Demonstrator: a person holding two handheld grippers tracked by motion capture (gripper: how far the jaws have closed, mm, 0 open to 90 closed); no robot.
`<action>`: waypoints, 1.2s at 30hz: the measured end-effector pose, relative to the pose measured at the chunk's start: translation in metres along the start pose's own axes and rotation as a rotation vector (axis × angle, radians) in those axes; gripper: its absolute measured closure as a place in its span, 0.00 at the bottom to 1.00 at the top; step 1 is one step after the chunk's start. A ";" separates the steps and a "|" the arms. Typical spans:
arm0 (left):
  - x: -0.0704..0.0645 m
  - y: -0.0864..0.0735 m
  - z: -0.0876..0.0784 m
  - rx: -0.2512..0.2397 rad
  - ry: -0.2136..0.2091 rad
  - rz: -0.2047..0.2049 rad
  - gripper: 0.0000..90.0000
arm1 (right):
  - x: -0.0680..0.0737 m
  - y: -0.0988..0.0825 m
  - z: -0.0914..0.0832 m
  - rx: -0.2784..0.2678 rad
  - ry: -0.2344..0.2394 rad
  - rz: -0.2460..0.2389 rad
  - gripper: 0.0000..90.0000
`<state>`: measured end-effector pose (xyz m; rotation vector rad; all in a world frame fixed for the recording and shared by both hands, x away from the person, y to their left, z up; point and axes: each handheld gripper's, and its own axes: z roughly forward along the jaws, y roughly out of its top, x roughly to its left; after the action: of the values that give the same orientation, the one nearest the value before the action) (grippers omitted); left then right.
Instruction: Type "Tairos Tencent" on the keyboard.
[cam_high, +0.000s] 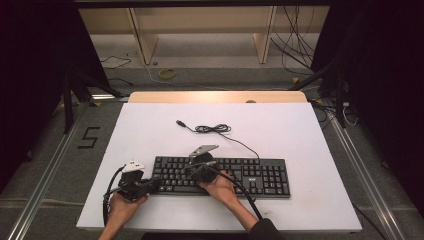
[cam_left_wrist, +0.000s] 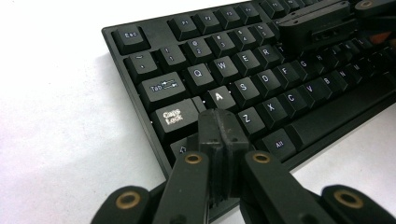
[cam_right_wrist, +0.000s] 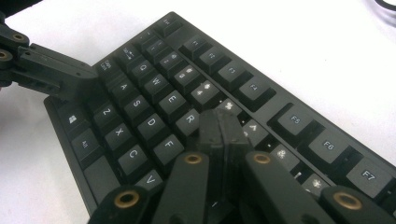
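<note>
Typing step: both tongs pinched closed and empty, left tongs (cam_left_wrist: 219, 128) hovering at keyboard (cam_high: 260, 177) left edge by Shift, right tongs (cam_right_wrist: 223, 128) over T; next needing straight-down press.

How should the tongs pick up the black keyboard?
Probably by its two short ends, one tongs from each side. The keyboard lies flat and long on the white table, too wide for one grip. Both the left tongs and the right tongs are shut, so they would have to open first.
</note>
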<state>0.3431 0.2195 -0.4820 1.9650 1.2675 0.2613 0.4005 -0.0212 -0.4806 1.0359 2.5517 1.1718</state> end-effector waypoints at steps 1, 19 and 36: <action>0.000 0.000 0.000 0.000 0.001 0.001 0.99 | 0.001 0.000 0.000 0.003 -0.005 -0.005 1.00; 0.000 0.001 -0.004 -0.028 -0.005 0.000 0.99 | -0.005 0.004 -0.014 -0.052 0.036 0.045 1.00; -0.006 0.009 -0.008 -0.093 -0.046 -0.019 0.76 | -0.006 -0.001 -0.031 -0.085 0.079 0.030 0.82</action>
<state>0.3419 0.2166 -0.4694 1.8690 1.2225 0.2590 0.3924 -0.0447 -0.4608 1.0317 2.5280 1.3420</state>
